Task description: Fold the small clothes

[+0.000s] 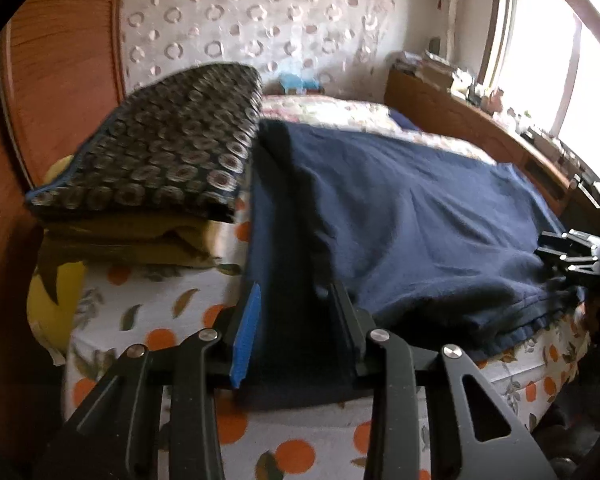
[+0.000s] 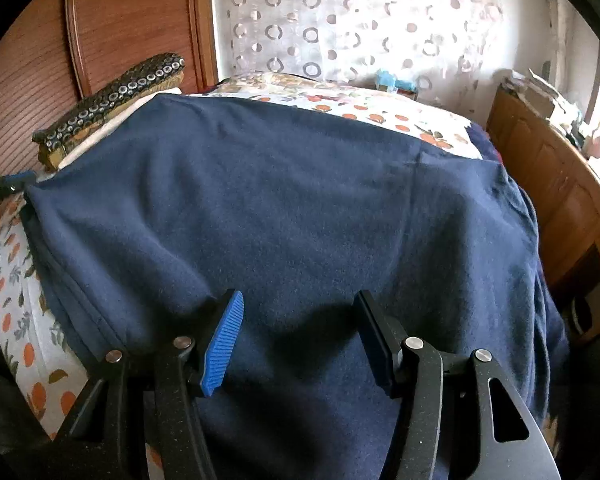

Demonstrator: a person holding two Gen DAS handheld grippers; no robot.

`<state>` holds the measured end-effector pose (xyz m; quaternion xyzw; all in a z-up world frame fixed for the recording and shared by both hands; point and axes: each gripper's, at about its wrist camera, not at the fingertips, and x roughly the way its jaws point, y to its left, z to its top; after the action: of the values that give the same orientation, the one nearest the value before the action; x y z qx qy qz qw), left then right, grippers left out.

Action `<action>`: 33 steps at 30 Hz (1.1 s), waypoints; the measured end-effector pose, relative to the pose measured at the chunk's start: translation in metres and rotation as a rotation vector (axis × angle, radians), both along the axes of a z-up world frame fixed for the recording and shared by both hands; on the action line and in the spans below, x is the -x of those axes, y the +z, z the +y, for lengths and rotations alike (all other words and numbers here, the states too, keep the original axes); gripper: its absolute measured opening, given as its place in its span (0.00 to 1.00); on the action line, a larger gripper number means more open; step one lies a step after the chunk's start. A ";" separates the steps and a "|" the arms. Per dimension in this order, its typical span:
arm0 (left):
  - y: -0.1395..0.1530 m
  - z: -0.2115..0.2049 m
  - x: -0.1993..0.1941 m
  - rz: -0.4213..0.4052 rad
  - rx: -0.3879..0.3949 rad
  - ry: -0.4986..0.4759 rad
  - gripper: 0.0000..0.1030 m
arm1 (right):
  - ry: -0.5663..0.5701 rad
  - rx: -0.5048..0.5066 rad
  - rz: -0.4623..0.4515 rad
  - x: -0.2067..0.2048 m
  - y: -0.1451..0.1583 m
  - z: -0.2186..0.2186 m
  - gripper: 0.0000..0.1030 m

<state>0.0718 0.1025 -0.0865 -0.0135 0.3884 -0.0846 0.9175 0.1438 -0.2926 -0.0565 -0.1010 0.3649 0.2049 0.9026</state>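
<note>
On the bed [image 1: 112, 300], over a sheet printed with oranges, a navy fleece garment [image 2: 300, 208] lies spread nearly flat, its near hem hanging toward the bed's front edge. Beside it, at the left, sits a stack of folded cloth topped by a dark ring-patterned piece [image 1: 152, 148]. The left hand-held gripper [image 1: 296, 332] has the garment's left edge between its jaws; the jaws stand part-way apart, and whether the pads actually press the cloth cannot be told. The right hand-held gripper [image 2: 300, 340] hovers over the near part of the garment with jaws apart, cloth under them but nothing clamped. Assessment: the fleece looks soft, thick and light, non-fragile, likely to sag and drag on the sheet. Hold is best taken at the hem corners or side seams, pinching both layers, so the fold carries over evenly.
</note>
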 end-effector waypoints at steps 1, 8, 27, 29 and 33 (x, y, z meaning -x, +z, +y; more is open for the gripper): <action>-0.003 -0.004 -0.003 0.012 -0.010 -0.009 0.35 | 0.001 0.002 -0.002 -0.001 -0.001 0.001 0.58; -0.013 -0.019 -0.008 0.064 -0.033 -0.017 0.36 | -0.005 -0.002 -0.007 0.017 -0.002 -0.003 0.58; 0.015 -0.018 -0.005 -0.065 -0.143 0.049 0.09 | -0.006 -0.009 -0.008 0.023 0.000 -0.008 0.59; 0.010 -0.011 -0.009 -0.036 -0.093 0.046 0.23 | -0.006 -0.008 -0.008 0.023 -0.001 -0.007 0.59; 0.001 -0.001 -0.013 -0.011 -0.055 0.050 0.45 | -0.006 -0.009 -0.008 0.023 -0.001 -0.007 0.59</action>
<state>0.0844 0.1013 -0.0855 0.0026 0.3852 -0.0509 0.9214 0.1205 -0.3000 -0.0571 -0.0966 0.3607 0.2037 0.9050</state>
